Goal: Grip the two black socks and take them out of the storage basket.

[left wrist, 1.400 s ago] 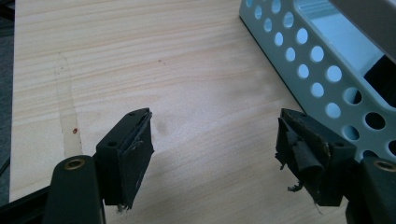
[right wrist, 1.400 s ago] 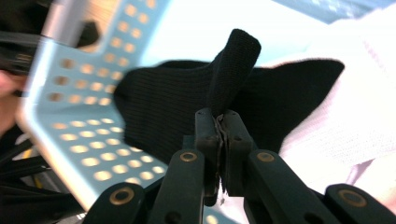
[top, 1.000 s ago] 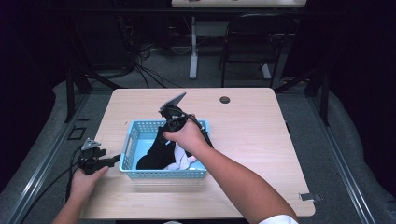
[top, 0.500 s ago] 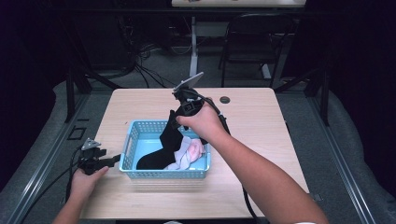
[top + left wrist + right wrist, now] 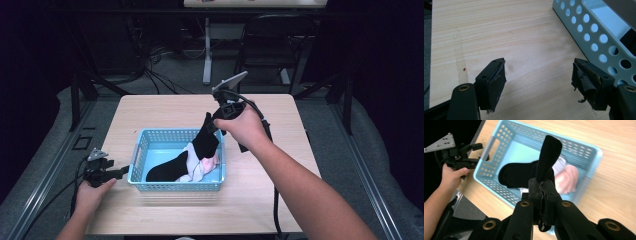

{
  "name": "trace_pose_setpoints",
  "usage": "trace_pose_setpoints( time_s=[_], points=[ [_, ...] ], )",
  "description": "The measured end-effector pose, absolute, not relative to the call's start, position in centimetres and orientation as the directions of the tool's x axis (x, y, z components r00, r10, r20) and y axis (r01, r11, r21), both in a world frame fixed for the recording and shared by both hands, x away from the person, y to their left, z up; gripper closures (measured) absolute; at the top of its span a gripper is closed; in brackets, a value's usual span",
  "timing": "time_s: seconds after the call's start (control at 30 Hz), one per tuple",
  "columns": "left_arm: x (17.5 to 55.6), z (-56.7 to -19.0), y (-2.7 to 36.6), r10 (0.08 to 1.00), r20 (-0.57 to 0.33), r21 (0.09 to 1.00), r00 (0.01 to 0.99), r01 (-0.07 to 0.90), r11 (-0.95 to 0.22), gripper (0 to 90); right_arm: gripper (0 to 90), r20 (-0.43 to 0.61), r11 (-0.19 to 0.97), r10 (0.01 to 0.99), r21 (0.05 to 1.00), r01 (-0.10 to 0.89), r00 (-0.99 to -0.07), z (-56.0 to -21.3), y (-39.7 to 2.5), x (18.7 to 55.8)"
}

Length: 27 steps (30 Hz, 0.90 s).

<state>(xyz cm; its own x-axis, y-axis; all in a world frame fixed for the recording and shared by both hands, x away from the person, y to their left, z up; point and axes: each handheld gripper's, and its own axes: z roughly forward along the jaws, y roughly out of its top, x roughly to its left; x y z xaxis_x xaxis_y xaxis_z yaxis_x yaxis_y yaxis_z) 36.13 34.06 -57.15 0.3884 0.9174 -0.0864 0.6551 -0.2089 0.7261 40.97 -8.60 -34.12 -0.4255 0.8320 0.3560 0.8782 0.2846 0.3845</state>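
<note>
Right gripper raised above the far right corner of the blue basket, jaws clamped tight on one end of a black sock. The sock hangs from the jaws, its lower end down inside the basket at the right side. A second dark piece lies flat on the basket floor; whether it belongs to the same sock cannot be told from the high view. Pale pink and white cloth bunched under it, toward the basket's right wall.

Basket sits on the desk left of centre, toward the near edge.

Left gripper low over the desk's near left edge, just beside the basket's left wall, jaws spread wide, nothing between them.
</note>
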Motion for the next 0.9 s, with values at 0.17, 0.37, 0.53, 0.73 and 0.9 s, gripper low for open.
trace_pose_setpoints(
  time_s=[0.17,0.37,0.53,0.73,0.9],
  points=[
    [36.1,-57.2,34.0,0.918,-0.085,0.726,0.388,0.655,-0.209,27.1,87.3,0.362,0.23,0.851,0.395,0.89,-0.381,-33.9,-11.6,40.7],
    [36.2,-57.2,34.0,0.919,-0.08,0.727,0.385,0.653,-0.21,27.1,87.4,0.356,0.183,0.874,0.39,0.902,-0.331,-34.0,-14.8,40.1],
    [36.2,-57.3,33.9,0.919,-0.078,0.726,0.386,0.654,-0.213,27.1,87.4,0.357,0.132,0.893,0.377,0.917,-0.275,-35.3,-17.2,40.1],
    [36.2,-57.3,34.0,0.918,-0.075,0.723,0.391,0.655,-0.22,27.1,87.3,0.374,0.089,0.9,0.344,0.935,-0.224,-38.3,-18.3,40.7],
    [36.2,-57.3,33.9,0.918,-0.078,0.725,0.388,0.655,-0.215,27.1,87.3,0.404,0.079,0.891,0.312,0.947,-0.208,-40.6,-18.5,41.0]
  ],
)
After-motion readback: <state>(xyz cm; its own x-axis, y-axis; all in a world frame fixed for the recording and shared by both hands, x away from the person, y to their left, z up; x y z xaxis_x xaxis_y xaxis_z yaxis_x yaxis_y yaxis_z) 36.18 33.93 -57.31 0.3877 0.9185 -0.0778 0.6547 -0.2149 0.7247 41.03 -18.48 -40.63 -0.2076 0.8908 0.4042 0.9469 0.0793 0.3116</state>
